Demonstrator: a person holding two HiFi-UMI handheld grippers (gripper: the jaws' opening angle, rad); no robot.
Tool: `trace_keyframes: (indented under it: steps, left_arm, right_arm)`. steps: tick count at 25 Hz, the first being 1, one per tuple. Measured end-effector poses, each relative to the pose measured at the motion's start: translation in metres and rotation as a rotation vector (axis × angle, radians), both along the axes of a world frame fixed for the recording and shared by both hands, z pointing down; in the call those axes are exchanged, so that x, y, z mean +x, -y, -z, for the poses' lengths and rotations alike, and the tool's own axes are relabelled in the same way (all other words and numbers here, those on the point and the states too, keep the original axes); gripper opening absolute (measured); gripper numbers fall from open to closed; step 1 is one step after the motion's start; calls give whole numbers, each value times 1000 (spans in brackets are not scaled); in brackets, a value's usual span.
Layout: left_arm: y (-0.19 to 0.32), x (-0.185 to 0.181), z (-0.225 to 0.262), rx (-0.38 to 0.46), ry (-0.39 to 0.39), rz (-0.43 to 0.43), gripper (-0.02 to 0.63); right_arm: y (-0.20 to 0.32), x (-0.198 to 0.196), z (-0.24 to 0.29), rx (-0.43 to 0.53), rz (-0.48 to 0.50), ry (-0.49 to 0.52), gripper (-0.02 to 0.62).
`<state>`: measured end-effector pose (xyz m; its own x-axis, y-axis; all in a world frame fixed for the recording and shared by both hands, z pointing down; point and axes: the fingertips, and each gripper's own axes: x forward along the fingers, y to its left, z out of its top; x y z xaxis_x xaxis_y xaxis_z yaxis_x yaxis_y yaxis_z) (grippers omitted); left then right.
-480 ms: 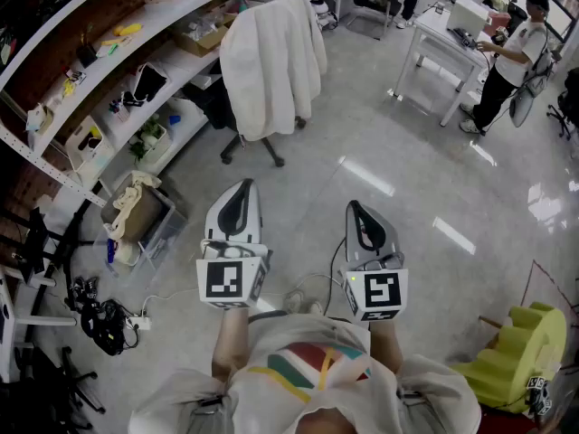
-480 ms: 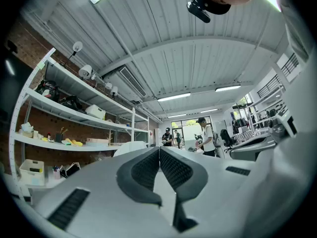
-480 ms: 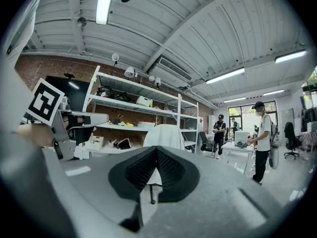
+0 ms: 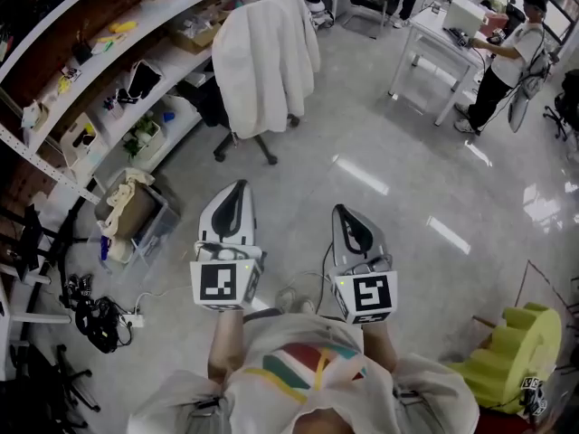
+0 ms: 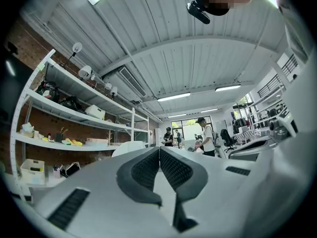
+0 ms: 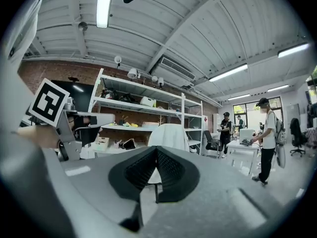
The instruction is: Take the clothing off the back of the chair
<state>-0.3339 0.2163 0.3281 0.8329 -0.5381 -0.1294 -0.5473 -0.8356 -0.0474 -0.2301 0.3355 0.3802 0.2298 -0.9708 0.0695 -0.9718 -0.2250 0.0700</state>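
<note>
left gripper (image 5: 159, 148): jaws clenched, pads meeting, nothing between them. right gripper (image 6: 157, 148): same, shut and empty. Both are held out roughly level in front of the body, side by side over bare floor (image 4: 389, 179).

Delta vs half a second ago: small. In the head view the right gripper has slid a touch toward the left one, and the whole scene has shifted slightly up and left in the picture (looks like the head or body moving, not the chair). Nothing has been touched.

The clothing (image 4: 265, 57), a white garment, is still draped over the back of the chair (image 4: 215, 107). It hangs down both sides and covers the backrest. The chair stands at the far left edge of the floor, just beside the shelving (image 4: 136, 34), well apart from both grippers. The right gripper view has the garment dead ahead above its jaw tips.

My read: still the approach phase, no grasp started. Jaws must open before contact.
</note>
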Motion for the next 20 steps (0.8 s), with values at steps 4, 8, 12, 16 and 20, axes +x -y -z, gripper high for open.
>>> trace_keyframes:
  steps: [4, 8, 12, 16, 20]
  left_arm:
    - [-11, 6, -5, -9, 3, 10, 17]
    - [-24, 16, -7, -19, 13, 10, 17]
    - [-38, 28, -4, -16, 9, -19, 17]
    - [-26, 31, 1, -5, 4, -15, 17]
    - [-13, 41, -2, 13, 3, -17, 17]
  right_arm:
    - [-13, 7, 2, 20, 7, 9, 2]
    - [-24, 8, -1, 14, 22, -2, 3]
    - [-31, 15, -5, 0, 26, -1, 3]
    - [-27, 24, -2, 10, 18, 1, 3]
    - [-24, 41, -4, 28, -4, 21, 2]
